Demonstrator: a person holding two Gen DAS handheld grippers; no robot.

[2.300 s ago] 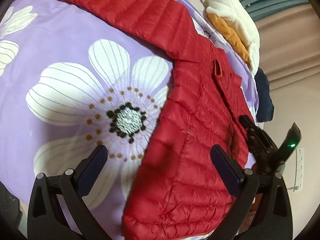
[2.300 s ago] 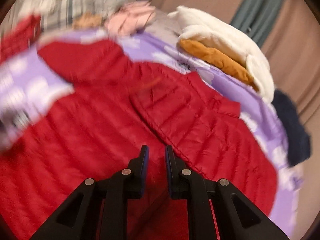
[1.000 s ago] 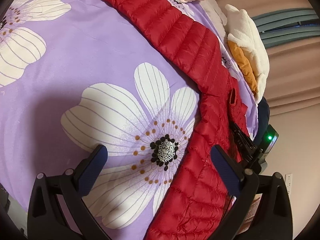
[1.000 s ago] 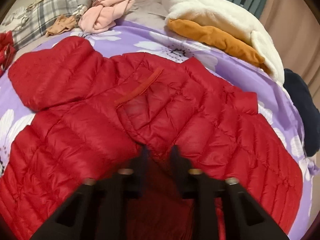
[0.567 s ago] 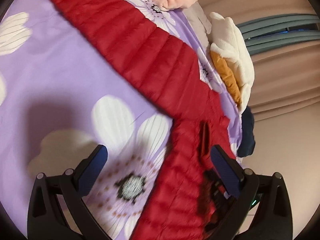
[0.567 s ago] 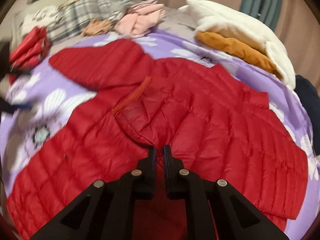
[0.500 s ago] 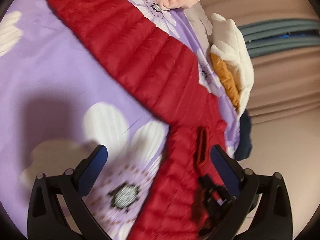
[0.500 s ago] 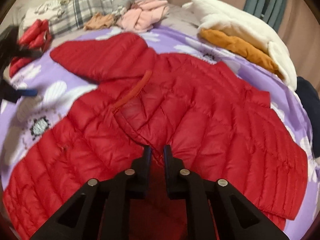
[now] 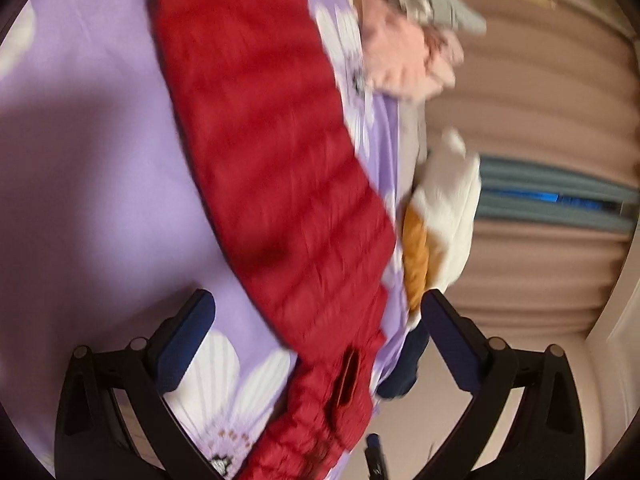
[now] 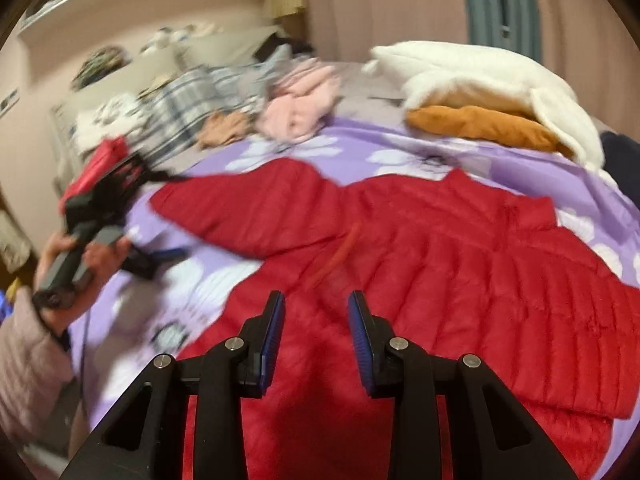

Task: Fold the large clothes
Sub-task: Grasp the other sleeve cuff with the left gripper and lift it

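A red quilted puffer jacket (image 10: 460, 256) lies spread on a purple flowered bedsheet (image 10: 400, 152). Its left sleeve (image 9: 260, 140) stretches out over the sheet in the left wrist view. My left gripper (image 9: 316, 312) is open and empty, above the sleeve near the shoulder; it also shows in the right wrist view (image 10: 160, 256), held in a hand at the left. My right gripper (image 10: 316, 308) is open and empty above the jacket's body, apart from the fabric.
A white fleece with an orange lining (image 10: 480, 92) lies at the back right of the bed. Pink clothes (image 10: 300, 108) and plaid clothes (image 10: 188, 108) are piled at the back. A dark blue garment (image 10: 624, 160) lies at the right edge.
My right gripper has opened, let go of the jacket fold and pulled back. My left gripper, still open, has swung along the sleeve toward the shoulder.
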